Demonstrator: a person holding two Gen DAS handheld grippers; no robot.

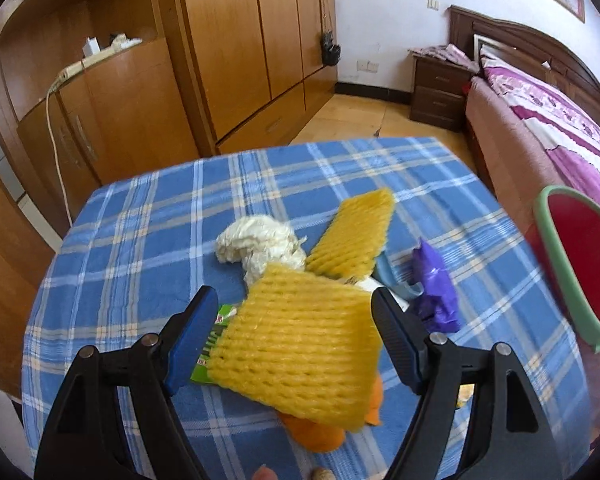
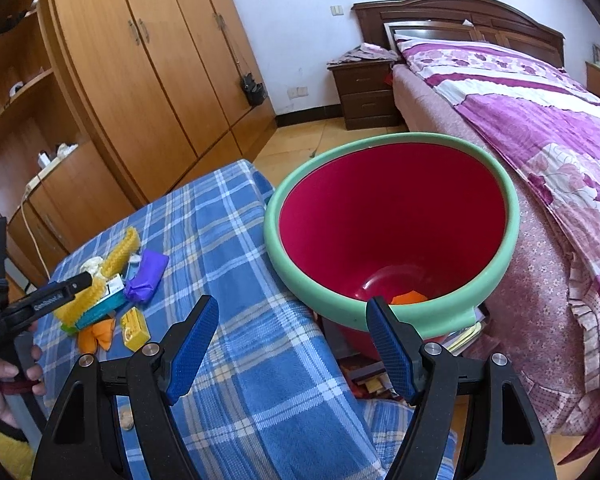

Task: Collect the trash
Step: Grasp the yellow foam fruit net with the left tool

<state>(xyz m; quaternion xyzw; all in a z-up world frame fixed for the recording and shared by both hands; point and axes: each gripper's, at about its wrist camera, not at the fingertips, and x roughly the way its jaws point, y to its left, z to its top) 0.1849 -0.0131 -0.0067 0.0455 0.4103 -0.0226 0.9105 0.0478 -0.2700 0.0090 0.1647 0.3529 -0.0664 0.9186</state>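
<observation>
My left gripper is open and low over a trash pile on the blue plaid table. A yellow foam net lies between its fingers; the pads do not press on it. Under the net are a green packet and orange peel. Behind lie a white crumpled wad, a second foam net and a purple bag. My right gripper is open and empty, in front of the red bin with a green rim. An orange scrap lies in the bin.
The bin stands off the table's right edge, beside the bed. A yellow box lies near the pile. A wooden wardrobe and a nightstand stand beyond the table. A person's hand holds the left gripper.
</observation>
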